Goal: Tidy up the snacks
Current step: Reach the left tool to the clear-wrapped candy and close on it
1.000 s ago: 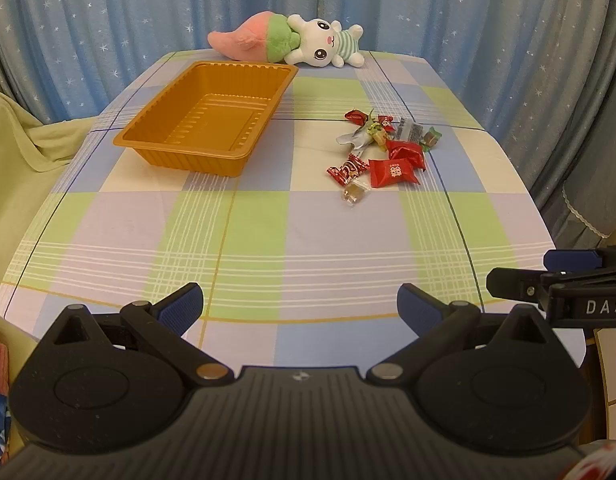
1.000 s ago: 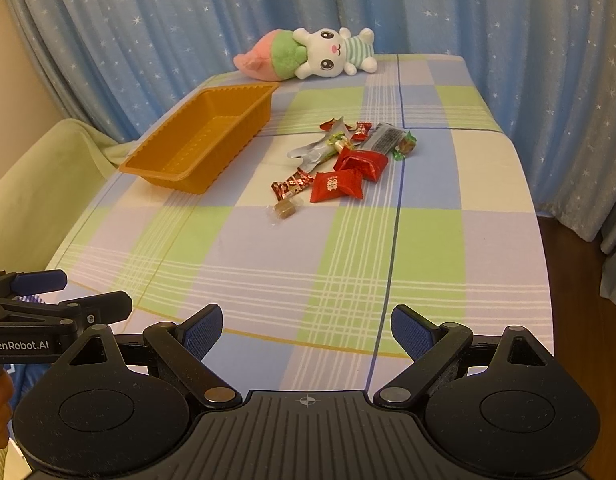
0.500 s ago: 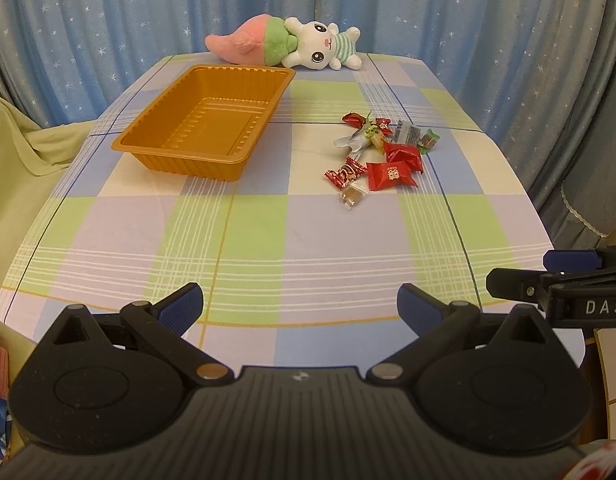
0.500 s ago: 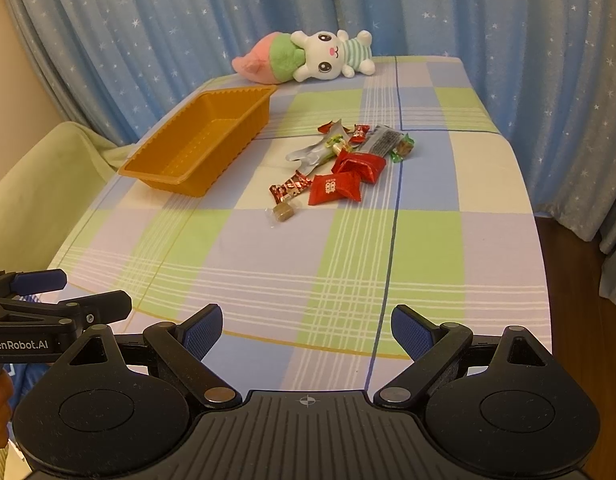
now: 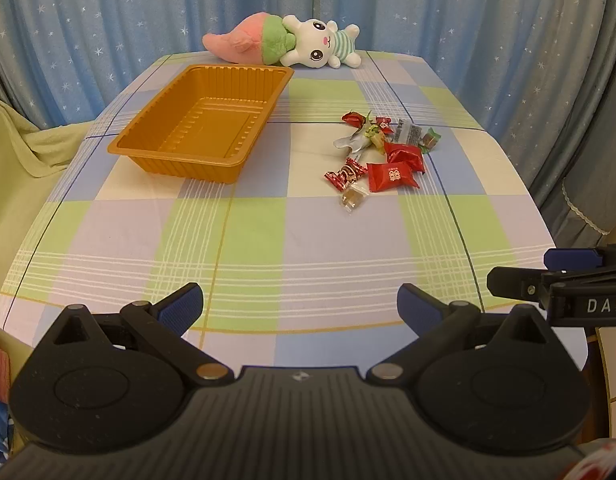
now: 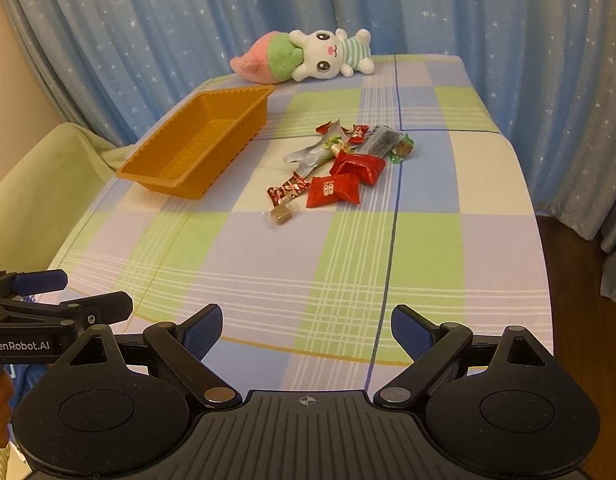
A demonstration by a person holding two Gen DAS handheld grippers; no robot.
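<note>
Here, the table under its checked cloth fills my view, with a starry blue curtain behind. An orange tray sits on the far left half, nothing in it. A plush toy lies at the far edge. The snacks lie heaped right of the tray, well apart from it. My left claw and right claw hang over the near edge, both spread wide, holding nothing.
</note>
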